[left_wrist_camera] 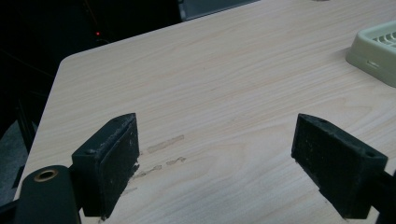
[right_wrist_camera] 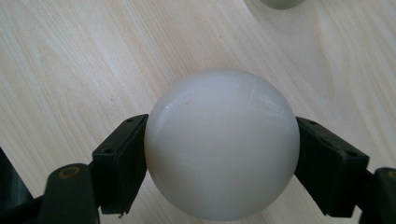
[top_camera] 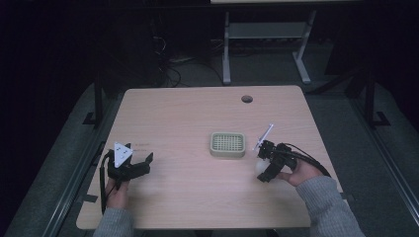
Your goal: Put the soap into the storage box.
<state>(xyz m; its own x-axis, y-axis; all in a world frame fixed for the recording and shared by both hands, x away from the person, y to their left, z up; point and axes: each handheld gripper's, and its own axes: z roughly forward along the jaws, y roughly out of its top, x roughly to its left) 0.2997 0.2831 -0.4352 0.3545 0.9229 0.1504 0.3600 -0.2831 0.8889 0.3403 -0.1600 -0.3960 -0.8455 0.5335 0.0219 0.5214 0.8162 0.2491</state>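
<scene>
A white ball sits between both jaws of my right gripper, which is shut on it just above the wooden table. In the high view the ball shows as a pale spot under the right gripper at the table's right side. My left gripper rests near the left edge, open with nothing between its jaws. A pale green square dish with a grid top lies at mid-table, left of the ball; its corner shows at the right of the left gripper view.
The light wooden table has a round cable hole near its far edge. A few scuff marks lie on the wood ahead of the left gripper. A grey stand is on the dark floor beyond the table.
</scene>
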